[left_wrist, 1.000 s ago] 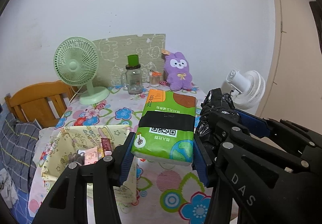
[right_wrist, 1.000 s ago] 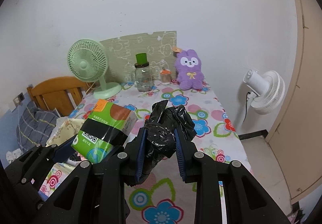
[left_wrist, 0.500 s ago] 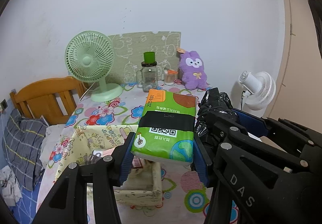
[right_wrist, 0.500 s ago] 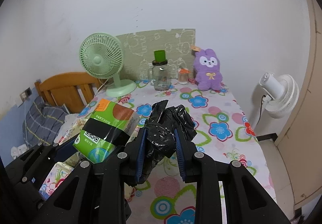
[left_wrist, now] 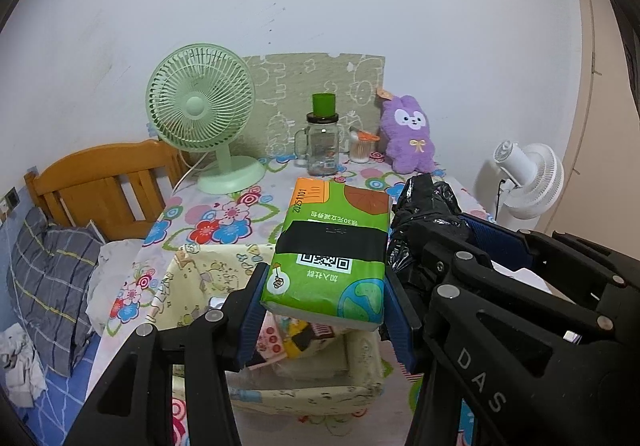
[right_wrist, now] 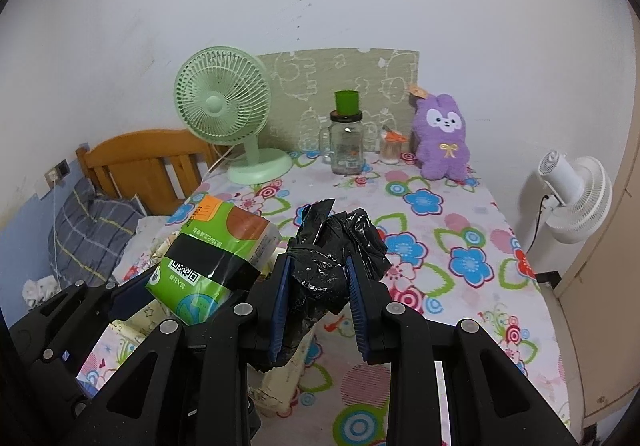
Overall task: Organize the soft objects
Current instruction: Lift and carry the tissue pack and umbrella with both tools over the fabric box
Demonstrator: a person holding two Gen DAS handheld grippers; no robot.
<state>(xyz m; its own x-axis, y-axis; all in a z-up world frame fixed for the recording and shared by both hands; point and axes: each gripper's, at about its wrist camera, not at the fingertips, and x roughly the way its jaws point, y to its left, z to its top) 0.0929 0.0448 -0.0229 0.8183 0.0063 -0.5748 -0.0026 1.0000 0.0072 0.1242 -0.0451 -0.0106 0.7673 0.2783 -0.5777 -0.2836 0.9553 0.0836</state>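
Note:
My left gripper is shut on a green tissue pack with a black band and a QR code, held in the air above a cream fabric basket. The same tissue pack shows at the left in the right wrist view. My right gripper is shut on a crumpled black plastic bag, close beside the pack; that bag also shows in the left wrist view. A purple plush rabbit sits against the wall at the back of the table.
A green desk fan, a glass jar with a green lid and a small jar stand at the back. The basket holds small packets. A white floor fan stands right of the table; a wooden headboard and bedding lie left.
Both grippers have drawn back from the wall together, each keeping its grip. The basket now lies under the tissue pack, and more of the table and bed shows.

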